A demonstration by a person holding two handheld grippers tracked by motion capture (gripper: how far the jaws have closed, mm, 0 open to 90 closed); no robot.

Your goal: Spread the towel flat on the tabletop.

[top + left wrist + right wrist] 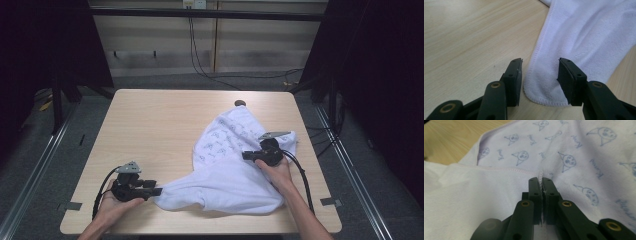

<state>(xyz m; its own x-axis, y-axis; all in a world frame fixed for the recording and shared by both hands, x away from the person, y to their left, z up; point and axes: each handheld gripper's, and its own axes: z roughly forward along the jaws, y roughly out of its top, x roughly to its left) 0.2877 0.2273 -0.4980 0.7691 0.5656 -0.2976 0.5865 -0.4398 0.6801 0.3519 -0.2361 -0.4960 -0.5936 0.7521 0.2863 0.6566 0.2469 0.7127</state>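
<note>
Two low hands | left gripper (540, 80) jaws astride towel (584, 37) corner | right gripper (542, 187) pinching hem

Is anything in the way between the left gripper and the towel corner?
No, nothing visible is. The left gripper is open, and the towel corner lies on the table right between its jaws, with the pads not pressing it. The right gripper is shut on a towel edge farther off.

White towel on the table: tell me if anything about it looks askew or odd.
The white printed terry towel lies crumpled and askew on the light wooden table, one corner folded over to show the plain side. The right claw pinches a hem; the left claw stands open around a corner.
</note>
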